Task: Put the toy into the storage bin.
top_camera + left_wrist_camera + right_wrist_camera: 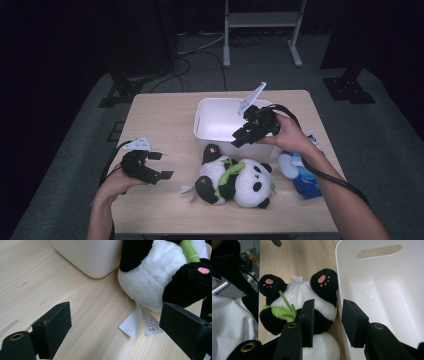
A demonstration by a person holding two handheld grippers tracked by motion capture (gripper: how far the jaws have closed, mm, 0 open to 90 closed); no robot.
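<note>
A black-and-white plush panda (235, 180) holding a green bamboo shoot lies on its back on the wooden table, just in front of a white plastic bin (215, 122). My right gripper (239, 139) hangs above the bin's near rim and the panda's feet. In the right gripper view its jaws (328, 307) stand apart with nothing between them, over the panda (294, 292) and the bin wall (387, 290). My left gripper (162, 165) rests open at the table's left, pointing at the panda (150, 282). Its jaws (116, 315) are wide apart, with the toy's white fabric tag (140, 322) ahead of them.
A blue-and-white soft item (302, 175) lies at the table's right edge under my right forearm. The bin (92, 255) stands at the middle back of the table (160, 115). Beyond the table are floor cables and a white frame (262, 20).
</note>
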